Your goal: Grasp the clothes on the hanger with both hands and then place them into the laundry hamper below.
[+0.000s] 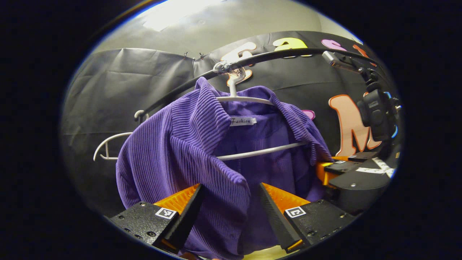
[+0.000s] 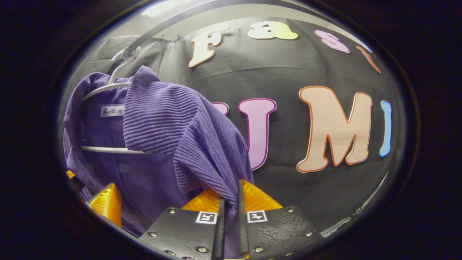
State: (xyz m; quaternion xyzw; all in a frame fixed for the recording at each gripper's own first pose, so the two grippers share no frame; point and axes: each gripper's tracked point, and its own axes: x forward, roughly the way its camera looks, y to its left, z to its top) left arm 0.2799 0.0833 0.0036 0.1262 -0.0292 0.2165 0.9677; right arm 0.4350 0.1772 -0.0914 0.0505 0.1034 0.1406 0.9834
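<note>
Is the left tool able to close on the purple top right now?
Probably yes: the left tool is open with a fold of the purple top hanging between its fingers, nothing in between.

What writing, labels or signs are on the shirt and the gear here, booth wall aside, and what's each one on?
Tag at the neck of the shirt: one short printed word, left unquoted here.
Square markers on the left gripper and right gripper: coded patterns, no words.
Black camera: print too small to read.
</note>
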